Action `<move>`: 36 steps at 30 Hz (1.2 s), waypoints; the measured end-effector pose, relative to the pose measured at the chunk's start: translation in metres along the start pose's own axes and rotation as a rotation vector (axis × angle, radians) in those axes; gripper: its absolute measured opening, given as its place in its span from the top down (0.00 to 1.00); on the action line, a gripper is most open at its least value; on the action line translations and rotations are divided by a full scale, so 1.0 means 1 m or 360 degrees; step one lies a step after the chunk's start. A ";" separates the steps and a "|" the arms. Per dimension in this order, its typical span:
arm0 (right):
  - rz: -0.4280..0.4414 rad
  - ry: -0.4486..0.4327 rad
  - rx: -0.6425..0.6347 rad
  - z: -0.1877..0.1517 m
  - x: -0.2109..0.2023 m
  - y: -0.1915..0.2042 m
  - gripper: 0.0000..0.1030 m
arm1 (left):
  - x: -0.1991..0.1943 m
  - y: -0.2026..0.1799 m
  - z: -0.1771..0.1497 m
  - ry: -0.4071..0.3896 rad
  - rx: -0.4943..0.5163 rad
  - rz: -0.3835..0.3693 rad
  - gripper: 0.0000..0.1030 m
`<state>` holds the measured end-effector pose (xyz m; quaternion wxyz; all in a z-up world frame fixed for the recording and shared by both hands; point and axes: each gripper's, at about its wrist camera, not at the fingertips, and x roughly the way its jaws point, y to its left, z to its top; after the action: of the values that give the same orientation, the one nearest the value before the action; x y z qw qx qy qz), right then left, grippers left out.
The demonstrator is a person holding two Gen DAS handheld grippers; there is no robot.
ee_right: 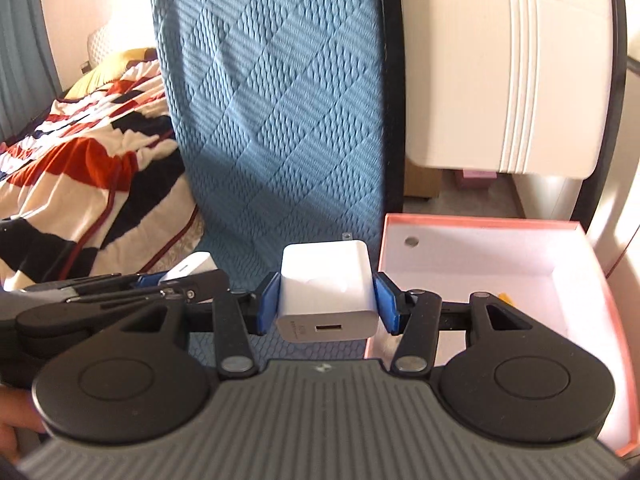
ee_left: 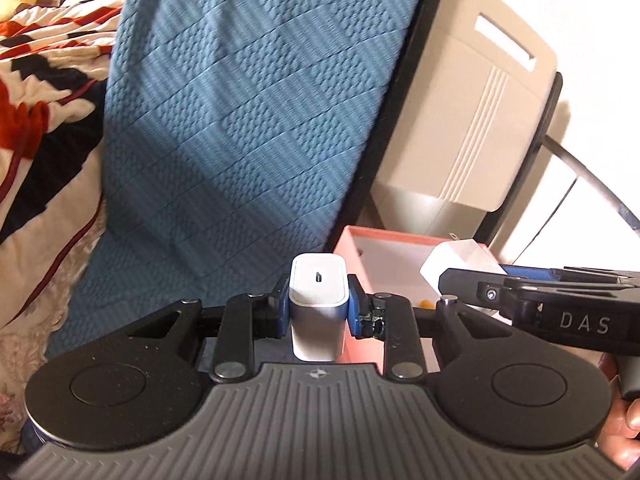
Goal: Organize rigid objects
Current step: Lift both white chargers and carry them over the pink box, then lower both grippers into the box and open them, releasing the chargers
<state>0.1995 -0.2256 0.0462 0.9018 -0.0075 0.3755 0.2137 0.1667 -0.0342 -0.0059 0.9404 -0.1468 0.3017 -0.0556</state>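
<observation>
The left tongs (ee_left: 319,306) are clamped on a tall white charger (ee_left: 319,304), its blue pads (ee_left: 354,307) pressing both narrow sides, the small oval port facing the camera. This charger hangs above the blue quilted mat (ee_left: 240,120), just beside the near left corner of the pink box (ee_left: 400,240). The right tongs (ee_right: 327,300) are closed on a squarer white charger (ee_right: 327,288) (1 rectangular port on its lower face, a metal prong tip showing at the top), blue pads (ee_right: 267,304) tight on its 2 sides. It is held over the mat, just left of the pink box (ee_right: 480,222).

In the right wrist view the box stands open with a white lining, a small round mark on its far inner wall and a bit of something yellow (ee_right: 505,298) near its near side; I cannot tell what that is. Each pair of tongs shows in the other's view, near one another.

Behind the box stands a beige plastic cabinet (ee_right: 508,80). Farther left, a bed with a red, navy and white quilt (ee_right: 80,152) lies beyond the mat's left edge.
</observation>
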 end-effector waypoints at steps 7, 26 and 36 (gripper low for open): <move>-0.0101 -0.0078 -0.0052 0.015 -0.023 -0.026 0.48 | 0.014 -0.041 0.022 -0.0036 0.0029 -0.0085 0.70; -0.0282 0.0212 0.0174 -0.077 -0.009 -0.140 0.48 | 0.100 -0.137 -0.050 0.0328 0.0142 -0.0167 0.70; -0.0311 0.0356 0.0244 -0.117 0.017 -0.153 0.48 | 0.126 -0.138 -0.083 0.0537 0.0051 -0.0216 0.70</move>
<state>0.1915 -0.3788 -0.0723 0.8688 0.0011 0.4864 0.0933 0.2186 -0.2099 -0.0965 0.8727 -0.1405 0.4438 -0.1474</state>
